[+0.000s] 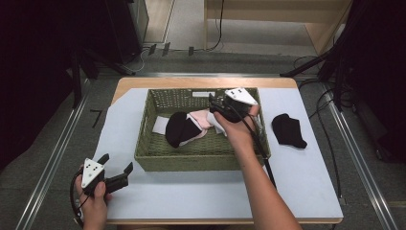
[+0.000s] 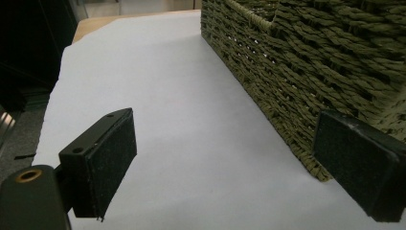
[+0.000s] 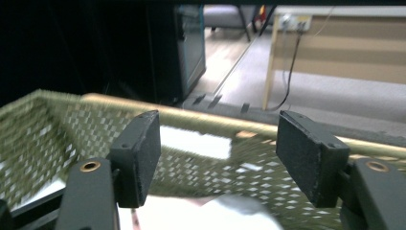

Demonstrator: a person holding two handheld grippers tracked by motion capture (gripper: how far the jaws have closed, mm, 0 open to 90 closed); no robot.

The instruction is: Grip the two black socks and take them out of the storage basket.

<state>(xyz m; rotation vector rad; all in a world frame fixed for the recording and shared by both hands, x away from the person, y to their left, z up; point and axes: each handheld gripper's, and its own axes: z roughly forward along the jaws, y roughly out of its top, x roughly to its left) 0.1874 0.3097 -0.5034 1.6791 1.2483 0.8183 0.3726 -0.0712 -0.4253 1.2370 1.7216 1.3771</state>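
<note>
The right hand-held gripper [image 1: 214, 102], jaws spread and empty, hovers above the socks [image 1: 187, 126] in the basket [image 1: 201, 160] at frame centre, ready to pick, while the left hand-held gripper [image 1: 117, 167], also spread, waits lower left.

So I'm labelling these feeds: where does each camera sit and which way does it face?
High view: above the table's near side, looking down on the wicker basket; both forearms show.
Left gripper view: on the left gripper, facing the basket's outer wall.
Right gripper view: on the right gripper, over the basket's inside.
All share the basket.
</note>
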